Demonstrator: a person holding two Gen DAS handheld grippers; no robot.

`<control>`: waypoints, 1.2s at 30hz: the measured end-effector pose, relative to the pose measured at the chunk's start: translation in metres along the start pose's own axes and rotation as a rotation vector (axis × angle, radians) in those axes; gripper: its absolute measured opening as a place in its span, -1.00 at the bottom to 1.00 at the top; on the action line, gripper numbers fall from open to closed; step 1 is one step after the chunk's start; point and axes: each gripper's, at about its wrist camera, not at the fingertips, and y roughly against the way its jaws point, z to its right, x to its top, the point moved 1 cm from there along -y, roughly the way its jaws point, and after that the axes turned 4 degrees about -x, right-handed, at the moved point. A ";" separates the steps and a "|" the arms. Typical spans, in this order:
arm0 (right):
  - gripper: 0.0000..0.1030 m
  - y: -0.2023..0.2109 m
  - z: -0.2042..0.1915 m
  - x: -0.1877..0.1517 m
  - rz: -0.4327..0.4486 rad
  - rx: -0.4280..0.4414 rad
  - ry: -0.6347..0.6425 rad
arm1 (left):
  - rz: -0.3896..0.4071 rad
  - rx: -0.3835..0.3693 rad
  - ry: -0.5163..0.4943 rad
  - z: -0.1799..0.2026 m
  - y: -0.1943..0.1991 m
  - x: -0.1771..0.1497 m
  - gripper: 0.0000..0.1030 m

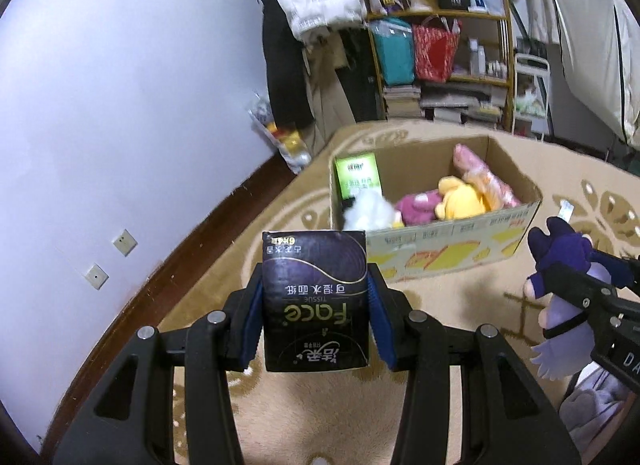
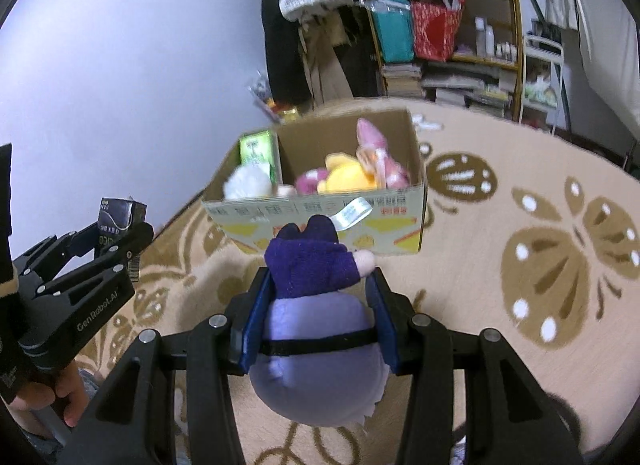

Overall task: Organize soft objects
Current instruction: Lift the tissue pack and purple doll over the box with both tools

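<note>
My left gripper (image 1: pixel 315 305) is shut on a dark tissue pack (image 1: pixel 316 297), its blue pads pressing both sides, held above the rug. My right gripper (image 2: pixel 318 313) is shut on a purple plush toy (image 2: pixel 316 305) with a dark purple top and lilac body. In the left wrist view that plush (image 1: pixel 560 285) hangs at the far right. The tissue pack (image 2: pixel 120 217) shows at the left of the right wrist view. Ahead of both stands an open cardboard box (image 1: pixel 448 241) (image 2: pixel 320 221) holding a yellow plush (image 1: pixel 464 197), a pink plush (image 1: pixel 416 209), a white plush (image 1: pixel 368 209) and a green pack (image 1: pixel 358 175).
A beige patterned rug (image 2: pixel 520 265) covers the floor. The lilac wall (image 1: pixel 120 105) runs along the left with a dark skirting. Behind the box stand a cluttered shelf (image 1: pixel 440 45), hanging clothes and a bag of toys (image 1: pixel 280 137). A hand (image 2: pixel 68 397) grips the left tool.
</note>
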 end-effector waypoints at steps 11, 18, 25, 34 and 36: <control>-0.03 0.034 -0.010 0.023 0.123 -0.012 0.055 | 0.139 -0.007 0.007 -0.002 0.031 0.016 -0.13; -0.03 0.028 -0.006 0.044 0.166 -0.017 0.049 | 0.195 0.008 0.006 -0.003 0.026 0.034 -0.13; -0.02 0.013 0.003 0.075 0.182 -0.022 0.087 | 0.217 0.024 0.020 -0.012 0.010 0.058 -0.13; -0.02 -0.001 0.006 0.117 0.213 -0.066 0.162 | 0.234 0.016 0.016 -0.014 -0.016 0.086 -0.13; -0.01 -0.005 0.006 0.124 0.214 -0.064 0.170 | 0.238 0.016 0.010 -0.012 -0.023 0.092 -0.13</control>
